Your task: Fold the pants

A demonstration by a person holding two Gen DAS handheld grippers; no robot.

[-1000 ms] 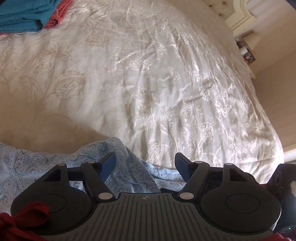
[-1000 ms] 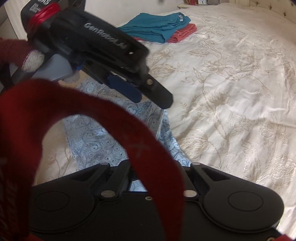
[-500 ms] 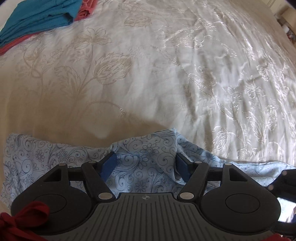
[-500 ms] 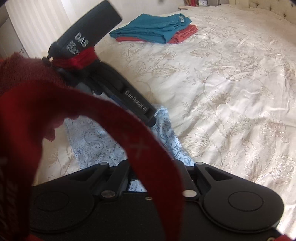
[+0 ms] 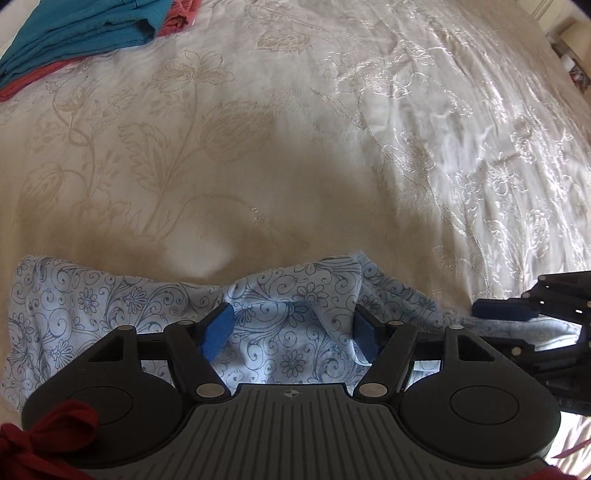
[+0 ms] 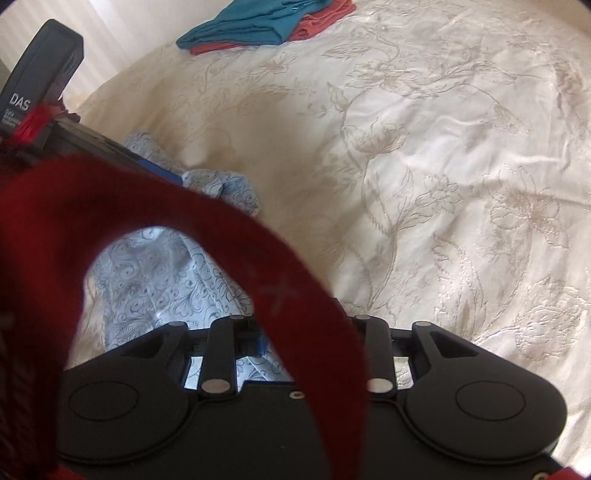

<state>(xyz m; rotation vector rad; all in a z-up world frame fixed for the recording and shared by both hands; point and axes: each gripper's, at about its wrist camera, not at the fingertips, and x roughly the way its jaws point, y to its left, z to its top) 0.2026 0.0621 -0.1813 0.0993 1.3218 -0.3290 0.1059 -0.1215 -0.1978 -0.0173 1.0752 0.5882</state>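
Observation:
The pale blue pants (image 5: 295,306) with a dark swirl print lie rumpled on the cream bedspread (image 5: 332,147), at the near edge. My left gripper (image 5: 291,328) points steeply down at them. It is open, its blue pads on either side of a raised fold without pressing it. My right gripper (image 5: 506,325) comes in from the right at the pants' edge. In the right wrist view the right gripper (image 6: 299,332) has its jaws opening over the pants (image 6: 159,280), with cloth showing between the fingers. A red strap (image 6: 258,258) hides its fingertips.
A folded teal garment (image 5: 85,33) lies on a folded coral one at the far left of the bed, also the teal garment (image 6: 258,26) in the right wrist view. The left gripper's body (image 6: 44,85) fills the upper left there. Bedside furniture (image 5: 569,55) stands far right.
The left view has tipped down, so the pants fill more of its bottom. The right gripper's fingers have spread apart, and it now shows at the right of the left view.

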